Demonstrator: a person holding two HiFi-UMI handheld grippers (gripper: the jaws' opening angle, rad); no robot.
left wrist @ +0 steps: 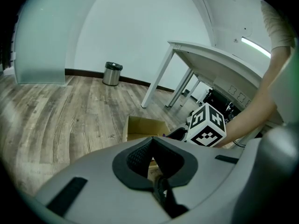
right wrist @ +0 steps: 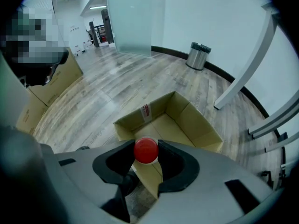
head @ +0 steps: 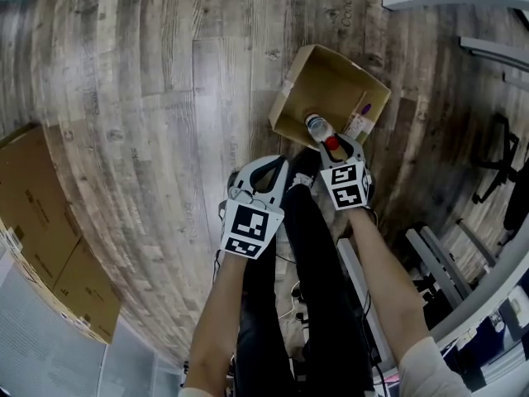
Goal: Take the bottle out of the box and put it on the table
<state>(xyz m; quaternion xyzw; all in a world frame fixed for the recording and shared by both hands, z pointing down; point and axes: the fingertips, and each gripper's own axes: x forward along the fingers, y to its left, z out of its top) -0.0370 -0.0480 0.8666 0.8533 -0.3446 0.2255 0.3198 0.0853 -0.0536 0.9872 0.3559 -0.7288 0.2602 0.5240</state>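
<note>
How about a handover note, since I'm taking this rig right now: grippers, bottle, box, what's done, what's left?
Right gripper: shut on the bottle at its red cap.
Left gripper: shut, empty, beside the right one.
Bottle: upright, in the box, against the wall nearest the person. The box sits on the floor.
Done: the grasp.
Left: lift the bottle out and set it on the table.

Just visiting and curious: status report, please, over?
Right tongs shut on bottle. Left tongs shut, empty. Bottle not yet clear of box. Nothing blocking.
</note>
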